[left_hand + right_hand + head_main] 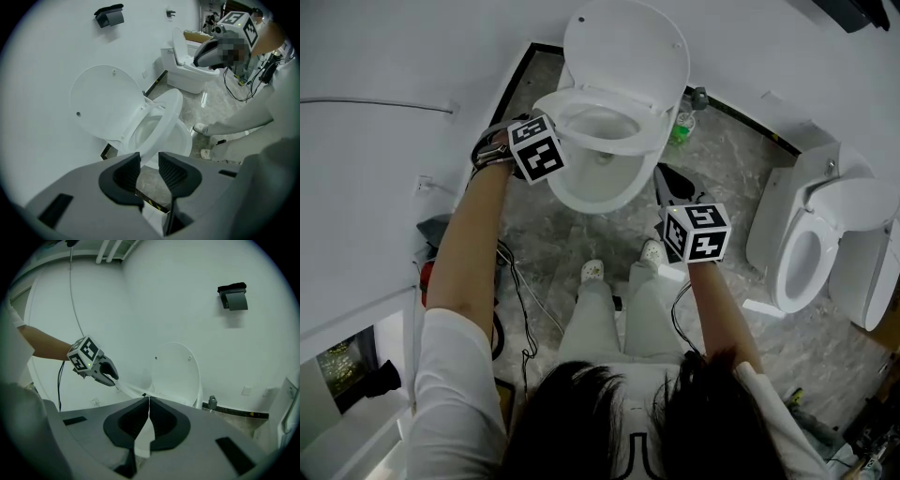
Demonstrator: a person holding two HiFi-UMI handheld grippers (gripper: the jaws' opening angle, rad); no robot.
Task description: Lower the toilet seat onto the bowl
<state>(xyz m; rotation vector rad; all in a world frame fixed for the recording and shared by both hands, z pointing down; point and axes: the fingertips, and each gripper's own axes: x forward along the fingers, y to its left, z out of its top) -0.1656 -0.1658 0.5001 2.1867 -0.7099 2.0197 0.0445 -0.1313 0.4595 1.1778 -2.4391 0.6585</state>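
Looking down in head view, left tool (525,122) at the rim of the tilted toilet seat (652,133), partway between upright lid (628,47) and bowl (591,190), right tool (667,178) beside the bowl, left gripper view, jaws apart, seat edge at their tips, right gripper view, jaws together, empty.

Dim, flat light with a cool grey-green cast: the white wall (187,296) reads grey, and the floor (534,234) carries only soft, faint shadows. The toilet seat (649,139) is the brightest patch, without glare. Both gripper views are fisheye — black corners all round, lines bowing toward 3 and 9 o'clock, near foreground soft.
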